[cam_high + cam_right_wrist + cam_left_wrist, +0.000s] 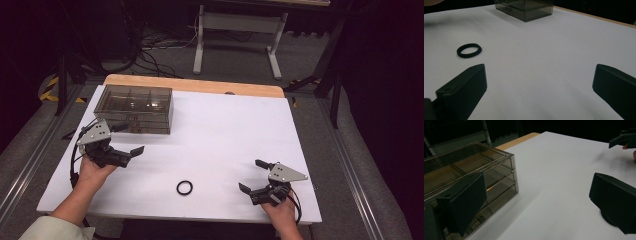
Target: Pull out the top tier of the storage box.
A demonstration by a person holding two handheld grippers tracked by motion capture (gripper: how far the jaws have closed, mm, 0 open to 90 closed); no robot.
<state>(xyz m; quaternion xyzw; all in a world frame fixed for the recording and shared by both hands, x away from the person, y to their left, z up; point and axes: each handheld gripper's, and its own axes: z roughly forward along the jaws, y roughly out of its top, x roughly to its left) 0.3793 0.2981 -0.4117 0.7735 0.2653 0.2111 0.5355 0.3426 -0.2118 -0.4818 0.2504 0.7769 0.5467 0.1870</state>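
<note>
With both your left gripper (127, 138) and right gripper (251, 175) spread empty, and the ring (184, 188) lying flat at bottom centre, well below the box (134, 108) at upper left, a shallow pinch could skid it away.

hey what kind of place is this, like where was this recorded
Probably a lab or workshop set up for recording. A white table stands on a grey floor with bundles of cables behind it, and a person holds the left gripper and right gripper near a smoky drawer box.
</note>
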